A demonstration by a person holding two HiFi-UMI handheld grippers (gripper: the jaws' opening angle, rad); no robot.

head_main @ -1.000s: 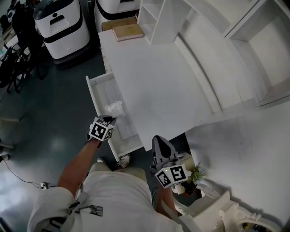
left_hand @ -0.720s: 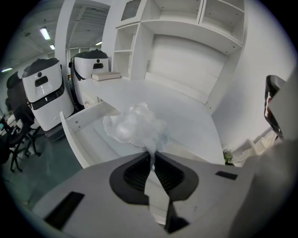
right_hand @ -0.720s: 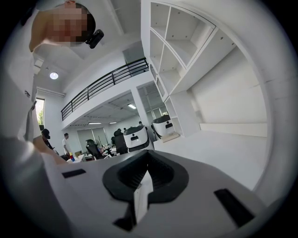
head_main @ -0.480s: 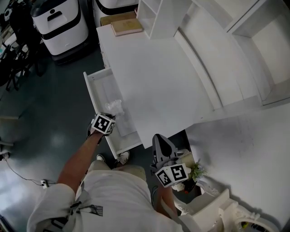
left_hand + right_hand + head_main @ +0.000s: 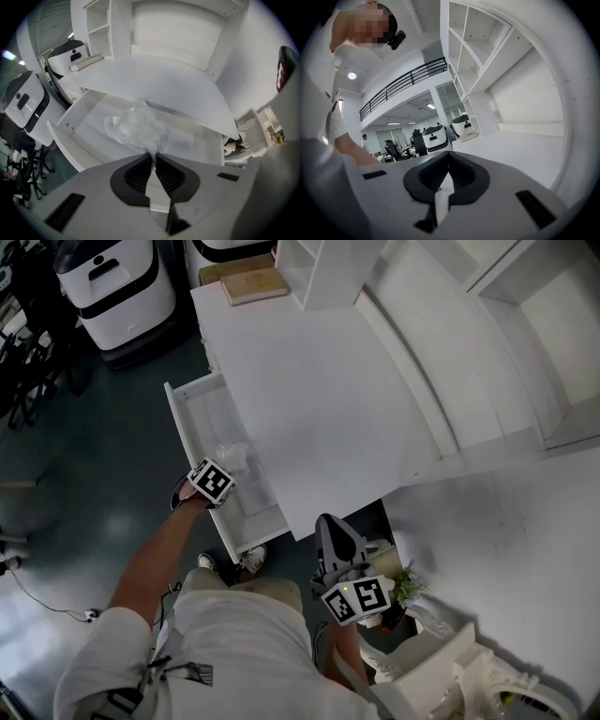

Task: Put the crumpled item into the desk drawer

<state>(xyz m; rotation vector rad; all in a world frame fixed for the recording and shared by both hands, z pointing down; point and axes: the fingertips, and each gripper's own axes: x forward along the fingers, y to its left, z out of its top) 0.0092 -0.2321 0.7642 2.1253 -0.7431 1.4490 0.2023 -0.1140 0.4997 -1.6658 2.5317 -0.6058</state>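
Pinching one corner of the crumpled item (image 5: 136,129), the left gripper (image 5: 153,157) has its jaws clenched on it, w/ the wad hanging ahead of the tips over the open desk drawer (image 5: 65,126). The edge grip is prob. so it falls clean on release, and the steep downward aim so it lands inside, not on the rim. Whether it touches the drawer floor yet: can't tell. The right gripper (image 5: 330,529) is clenched on nothing, parked at approx 5 o'clock of the drawer by the desk (image 5: 309,399) edge, prob. just kept out of the way. Only the left gripper view shows the pinch itself; in head view the marker cube (image 5: 212,482) hides the tips. Head view alone gives the layout: the item sits at 12 o'clock of the cube, approx mid-length of the drawer. The right gripper view shows only its shut jaws, desk top and room beyond.
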